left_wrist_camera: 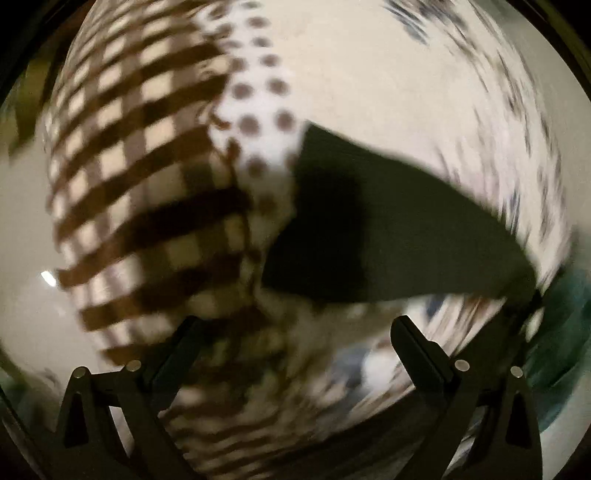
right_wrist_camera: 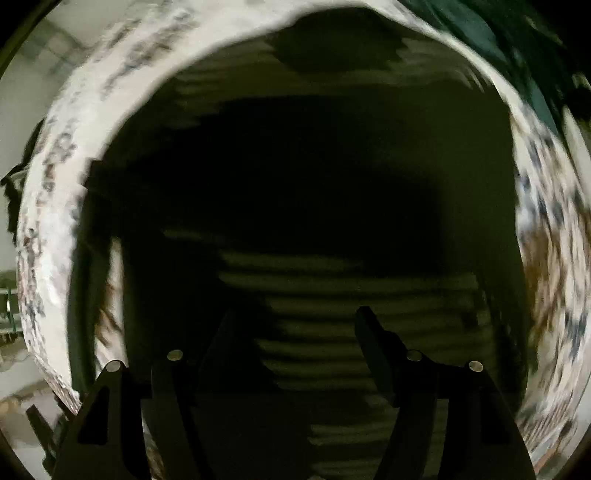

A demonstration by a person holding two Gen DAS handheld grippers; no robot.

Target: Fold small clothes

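This looks like a home, with laundry spread on a bed or a similar soft surface, though heavy blur keeps the room itself from being read. In the left wrist view a brown-and-cream checked cloth (left_wrist_camera: 140,177) lies toward nine o'clock, a white cloth with brown dots (left_wrist_camera: 258,96) toward twelve, and a dark folded garment (left_wrist_camera: 388,229) toward three. These rest on a pale sheet with small dark print (left_wrist_camera: 498,122); in the right wrist view, green fabric (right_wrist_camera: 480,33) lies at one o'clock.
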